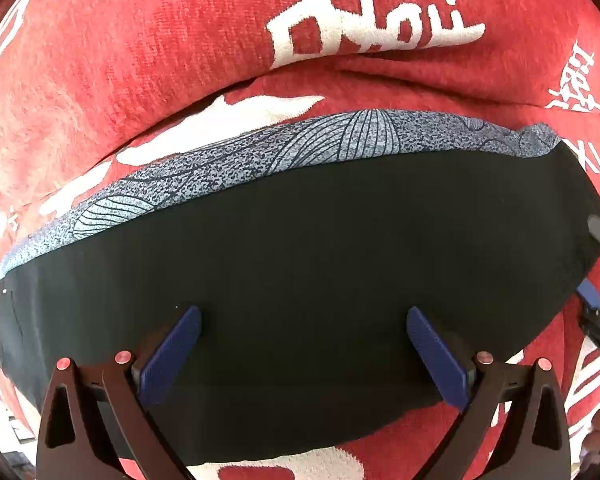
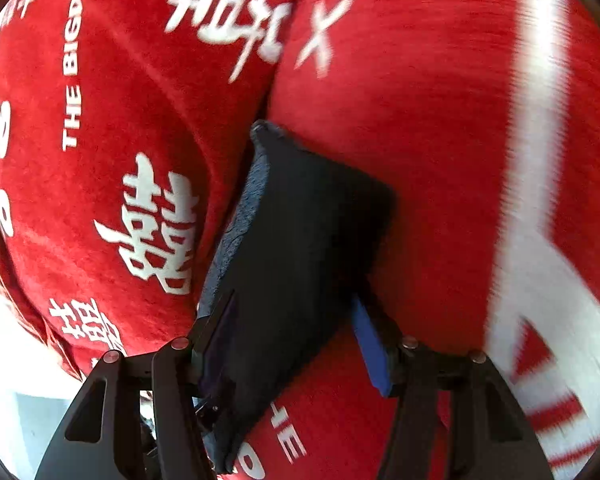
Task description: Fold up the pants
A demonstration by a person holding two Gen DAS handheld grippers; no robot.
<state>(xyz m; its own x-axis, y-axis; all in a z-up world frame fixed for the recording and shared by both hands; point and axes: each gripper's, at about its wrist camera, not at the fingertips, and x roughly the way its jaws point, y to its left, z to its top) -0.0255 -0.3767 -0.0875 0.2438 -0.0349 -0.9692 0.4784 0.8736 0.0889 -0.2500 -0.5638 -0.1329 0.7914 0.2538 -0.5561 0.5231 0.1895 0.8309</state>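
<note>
1. Left gripper: points steeply down over the pants. Its blue pads stand wide apart above the dark cloth, with nothing pinched between them. Held open and empty.

2. Right gripper: comes in low at the end of the pants. The folded stack passes between its jaws, which are partly open. The right-hand blue pad stands clear of the cloth. The other finger lies against or under the stack's edge, and contact there cannot be settled. No grip is evident. In the left wrist view, this gripper shows only as a dark and blue tip at the pants' right end.

3. Pants: already folded into a long, flat, dark band with a grey patterned layer exposed along the far edge. They lie on a red printed sofa cover, close to the back cushion.

4. Handling, as judged: light, limp fabric in several layers. It will sag and slide apart if lifted by one layer. The plush cover should hold the bottom layer.

5. Recommended hold: pinch the full thickness at the short ends or corners, both grippers together.

6. Far field: the back cushion with white lettering. Not involved.
</note>
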